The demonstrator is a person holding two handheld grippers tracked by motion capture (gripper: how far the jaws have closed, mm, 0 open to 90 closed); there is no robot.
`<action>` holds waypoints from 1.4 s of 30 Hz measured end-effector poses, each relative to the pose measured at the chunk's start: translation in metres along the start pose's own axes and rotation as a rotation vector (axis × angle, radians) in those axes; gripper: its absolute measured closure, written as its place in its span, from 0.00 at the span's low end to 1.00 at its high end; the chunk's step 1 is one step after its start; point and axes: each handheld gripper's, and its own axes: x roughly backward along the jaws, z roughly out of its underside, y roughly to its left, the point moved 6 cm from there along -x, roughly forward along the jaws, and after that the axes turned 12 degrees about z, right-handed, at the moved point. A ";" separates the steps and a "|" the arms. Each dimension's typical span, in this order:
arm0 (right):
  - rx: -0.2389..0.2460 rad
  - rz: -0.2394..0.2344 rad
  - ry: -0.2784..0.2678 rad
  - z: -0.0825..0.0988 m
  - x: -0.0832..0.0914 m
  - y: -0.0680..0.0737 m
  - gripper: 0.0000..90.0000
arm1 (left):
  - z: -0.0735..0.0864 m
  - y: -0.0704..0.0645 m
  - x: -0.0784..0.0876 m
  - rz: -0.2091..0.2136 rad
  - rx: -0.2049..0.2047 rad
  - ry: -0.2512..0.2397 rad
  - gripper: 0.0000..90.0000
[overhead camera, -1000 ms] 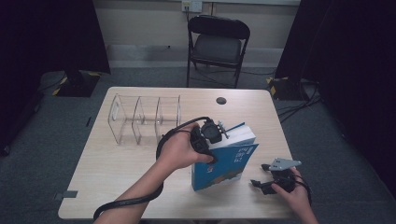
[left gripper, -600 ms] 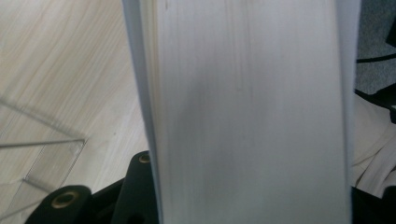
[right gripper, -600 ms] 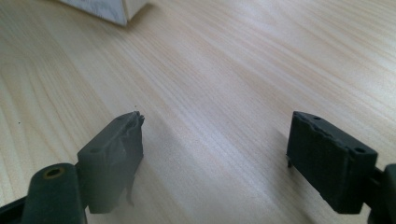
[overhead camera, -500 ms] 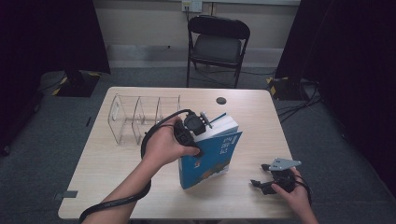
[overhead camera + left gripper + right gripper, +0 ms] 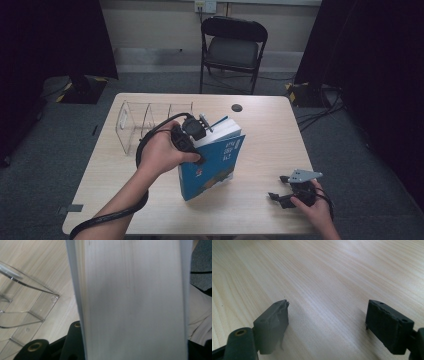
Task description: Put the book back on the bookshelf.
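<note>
At table centre: left gripper (image 5: pixel 192 132) clamped across top of blue book (image 5: pixel 212 162), book upright, tilted, just right of clear rack (image 5: pixel 131 125). Right gripper (image 5: pixel 281 196) idle, jaws apart. Bottom-edge contact unclear. Advice: keep book vertical, align with slot, lower slowly.

Your left gripper (image 5: pixel 192 131) is black, trailing a thick black cable (image 5: pixel 107 218) along your bare forearm. Your right gripper (image 5: pixel 280 196) has a grey three-cornered plate (image 5: pixel 304 175) on top and square black pads (image 5: pixel 390 325).
</note>
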 end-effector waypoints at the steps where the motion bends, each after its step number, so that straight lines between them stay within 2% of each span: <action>1: 0.000 0.000 0.000 0.000 0.000 0.000 0.20 | 0.001 0.001 0.001 -0.001 0.002 -0.006 0.69; 14: 0.001 0.001 0.001 0.000 0.000 0.000 0.20 | 0.024 0.013 0.015 -0.041 0.056 0.015 0.69; 22: 0.000 0.000 0.000 0.000 0.000 0.000 0.20 | 0.036 0.021 0.030 -0.057 0.101 -0.034 0.69; 24: 0.000 0.000 0.000 0.000 0.000 0.000 0.20 | 0.040 0.025 0.033 -0.069 0.106 -0.026 0.69; 28: 0.000 0.000 0.000 0.000 0.000 0.000 0.20 | 0.046 0.030 0.035 -0.078 0.153 -0.060 0.69; 30: 0.000 0.000 0.000 0.000 0.000 0.000 0.20 | 0.050 0.033 0.037 -0.079 0.172 -0.066 0.69; 32: 0.000 0.000 0.000 0.000 0.000 0.000 0.20 | 0.053 0.036 0.040 -0.081 0.172 -0.060 0.69; 37: 0.000 0.000 0.000 0.000 0.000 0.000 0.20 | 0.061 0.041 0.044 -0.093 0.203 -0.056 0.69; 41: 0.000 0.000 0.000 0.000 0.000 0.000 0.20 | 0.067 0.046 0.048 -0.100 0.238 -0.083 0.69; 42: 0.000 0.000 0.000 0.000 0.000 0.000 0.20 | 0.069 0.047 0.049 -0.100 0.235 -0.086 0.69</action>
